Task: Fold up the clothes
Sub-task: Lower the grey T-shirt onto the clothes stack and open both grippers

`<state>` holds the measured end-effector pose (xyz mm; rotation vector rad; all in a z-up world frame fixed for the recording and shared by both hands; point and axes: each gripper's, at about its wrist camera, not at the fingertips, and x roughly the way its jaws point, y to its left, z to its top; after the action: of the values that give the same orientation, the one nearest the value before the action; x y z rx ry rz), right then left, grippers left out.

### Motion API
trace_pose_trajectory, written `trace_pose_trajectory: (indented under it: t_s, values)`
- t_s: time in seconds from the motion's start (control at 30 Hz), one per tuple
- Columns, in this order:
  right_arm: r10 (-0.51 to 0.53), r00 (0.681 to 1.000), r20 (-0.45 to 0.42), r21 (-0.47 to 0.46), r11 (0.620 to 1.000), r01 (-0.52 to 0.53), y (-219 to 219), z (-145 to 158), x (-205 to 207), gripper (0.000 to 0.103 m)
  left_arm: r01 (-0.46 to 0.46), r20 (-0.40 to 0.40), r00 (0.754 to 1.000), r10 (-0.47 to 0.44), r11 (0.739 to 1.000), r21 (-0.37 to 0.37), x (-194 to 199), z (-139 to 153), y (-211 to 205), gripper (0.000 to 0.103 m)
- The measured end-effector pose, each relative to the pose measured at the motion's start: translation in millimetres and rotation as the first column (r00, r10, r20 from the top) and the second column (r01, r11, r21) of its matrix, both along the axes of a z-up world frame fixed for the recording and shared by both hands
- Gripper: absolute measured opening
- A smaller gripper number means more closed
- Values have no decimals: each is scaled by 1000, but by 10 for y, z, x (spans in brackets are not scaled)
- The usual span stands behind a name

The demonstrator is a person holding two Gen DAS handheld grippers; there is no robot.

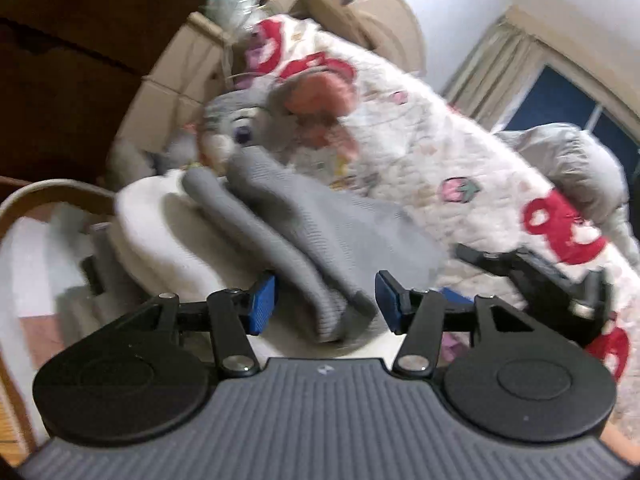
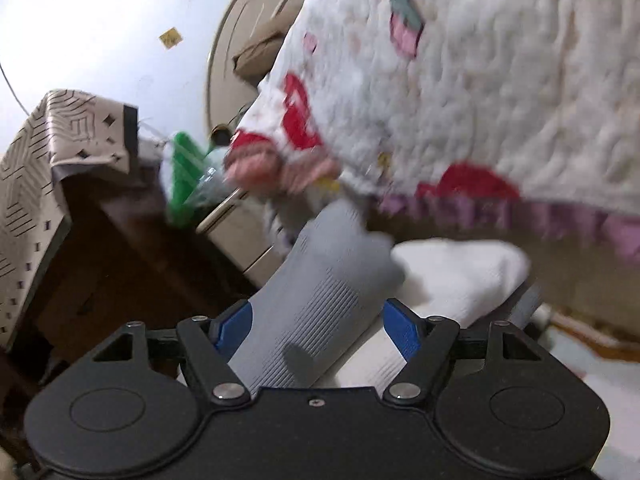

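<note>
**Grey sock between two spread grippers**

The grey sock (image 1: 304,232) lies across a white sock (image 2: 452,276) on the bed's quilt (image 1: 432,152). Left gripper (image 1: 325,302) and right gripper (image 2: 316,332) both straddle it, released, pads clear of the fabric.

The grey sock (image 2: 320,300) is ribbed knit cloth, the white sock (image 2: 452,276) soft matt cloth, the quilt (image 1: 420,152) stitched, puckered cotton, the gripper pads (image 1: 262,304) matt blue plastic.

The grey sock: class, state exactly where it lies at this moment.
In both wrist views the grey sock lies on a white sock, in front of the quilt, its end between the left gripper pads.
</note>
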<state>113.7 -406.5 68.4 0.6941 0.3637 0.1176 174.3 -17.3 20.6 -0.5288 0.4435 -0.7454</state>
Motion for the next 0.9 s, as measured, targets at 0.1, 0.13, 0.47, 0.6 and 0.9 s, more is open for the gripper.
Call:
trace_pose_trajectory:
  t_s: [0.1,0.13,0.47,0.6,0.9]
  values:
    - [-12,999,-32,14,1000,12,10,-66,187,80,-1,40,999,-1,999,50,-5,-45,-106,60]
    - [-21,999,-44,19,1000,21,8,-92,249,85,-3,47,999,0,998,57,23,-81,-143,68]
    - [-15,990,142,-172,984,40,78,7,464,46,82,252,962,-109,990,117,-319,301,-320,13]
    - [-29,999,37,-228,973,37,-11,-6,525,51,141,111,977,-184,939,315,-377,406,-513,36]
    - [-232,972,40,-347,909,231,194,40,42,79,-65,242,970,30,988,137,-471,624,-122,53]
